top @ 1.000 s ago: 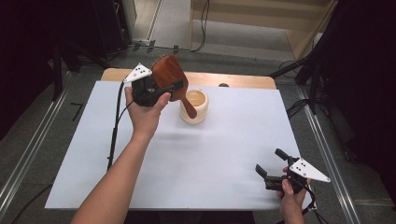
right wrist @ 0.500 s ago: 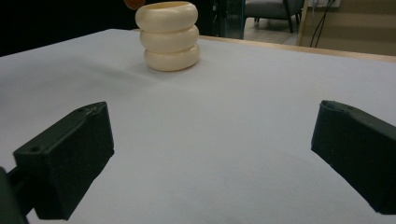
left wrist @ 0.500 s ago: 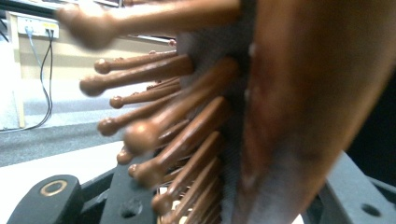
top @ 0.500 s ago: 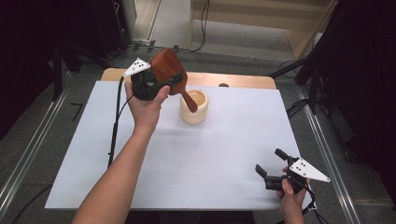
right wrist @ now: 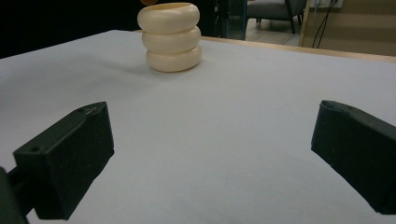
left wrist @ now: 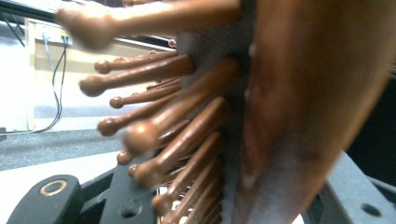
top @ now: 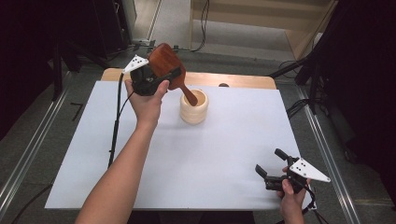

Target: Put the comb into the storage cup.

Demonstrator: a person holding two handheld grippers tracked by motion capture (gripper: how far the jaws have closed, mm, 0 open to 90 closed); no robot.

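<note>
A brown wooden hairbrush [top: 163, 59] is tilted in the air at the table's far side. My left gripper [top: 164, 78] is shut on its head. The brush handle [top: 188, 97] slants down and its tip is at the mouth of a cream ribbed cup [top: 194, 110]; I cannot tell if it touches. In the left gripper view the brush [left wrist: 289, 107] and its bristles [left wrist: 159, 135] are very close and blurred between the jaws. My right gripper [top: 271, 162] rests open at the front right with nothing between its jaws, and it [right wrist: 215, 158] faces the cup [right wrist: 170, 37].
A white sheet [top: 140, 154] covers the table, and a strip of wood [top: 243, 80] shows along its far edge. A black cable [top: 114, 126] trails down from the left gripper along the left side. Metal rails [top: 28, 154] run beside the table.
The left hand has shifted slightly toward the far side with the brush. The handle tip has moved from over the cup's near rim to its mouth. The right gripper has stayed still.
</note>
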